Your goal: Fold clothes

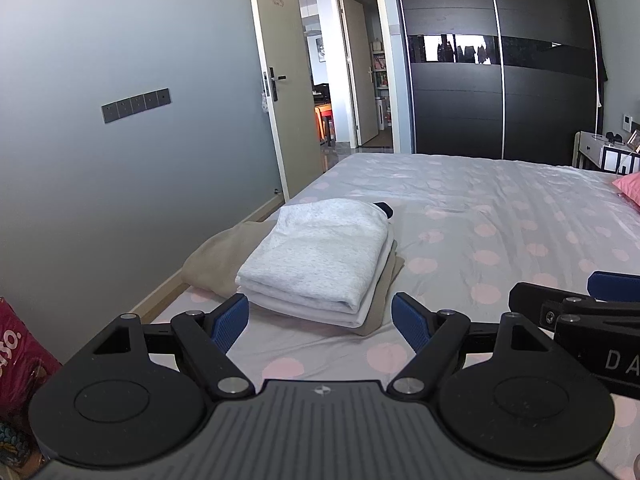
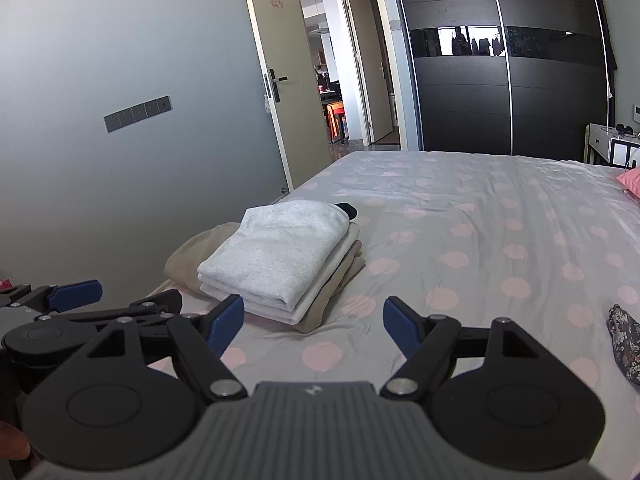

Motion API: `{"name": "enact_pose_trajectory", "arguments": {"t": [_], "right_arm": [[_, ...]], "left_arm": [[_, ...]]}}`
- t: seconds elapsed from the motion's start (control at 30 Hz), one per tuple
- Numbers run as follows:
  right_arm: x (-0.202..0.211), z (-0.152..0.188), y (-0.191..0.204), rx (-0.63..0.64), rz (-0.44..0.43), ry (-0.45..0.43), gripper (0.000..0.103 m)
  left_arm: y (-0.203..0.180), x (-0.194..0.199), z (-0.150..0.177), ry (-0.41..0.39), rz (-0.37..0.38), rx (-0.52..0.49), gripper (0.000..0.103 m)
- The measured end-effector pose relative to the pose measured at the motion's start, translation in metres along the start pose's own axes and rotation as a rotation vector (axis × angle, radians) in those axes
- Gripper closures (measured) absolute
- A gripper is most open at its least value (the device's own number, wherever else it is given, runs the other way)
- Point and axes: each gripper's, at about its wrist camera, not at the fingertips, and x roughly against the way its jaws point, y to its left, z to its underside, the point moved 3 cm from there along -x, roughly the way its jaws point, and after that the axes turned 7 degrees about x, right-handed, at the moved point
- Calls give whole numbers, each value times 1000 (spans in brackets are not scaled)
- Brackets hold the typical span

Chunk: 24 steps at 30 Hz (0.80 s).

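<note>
A folded white-grey garment [image 1: 320, 252] [image 2: 276, 252] tops a neat stack on the near left of the bed. Beneath it lie white folds and a beige garment [image 1: 216, 256] [image 2: 188, 258]; a small black item [image 1: 384, 209] [image 2: 347, 209] peeks out behind. My left gripper [image 1: 320, 322] hangs open just in front of the stack, holding nothing. My right gripper [image 2: 313, 322] is open too, empty, slightly right of the stack. A dark floral garment [image 2: 624, 344] lies unfolded at the right edge of the right wrist view.
The bed [image 1: 500, 216] [image 2: 500, 216] has a grey sheet with pink dots. A grey wall [image 1: 120, 160] runs close along its left side. A pink pillow [image 1: 630, 186], white side table [image 1: 600, 152], dark wardrobe [image 1: 500, 80] and open door [image 1: 276, 80] lie beyond. A red bag [image 1: 20, 356] sits low left.
</note>
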Motion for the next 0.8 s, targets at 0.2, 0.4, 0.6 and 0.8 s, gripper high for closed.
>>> {"name": "enact_pose_trajectory", "arguments": {"t": [0.2, 0.4, 0.6, 0.8], "right_arm": [[10, 2, 2, -5, 5, -18, 24], [15, 2, 1, -16, 9, -23, 24], [18, 2, 0, -22, 6, -26, 24], [20, 4, -3, -26, 3, -22, 24]], "left_arm": [[-2, 9, -1, -12, -19, -7, 25], [-6, 14, -1, -18, -25, -17, 25], [-6, 15, -2, -17, -24, -9, 25], [-8, 16, -2, -19, -23, -14, 25]]}}
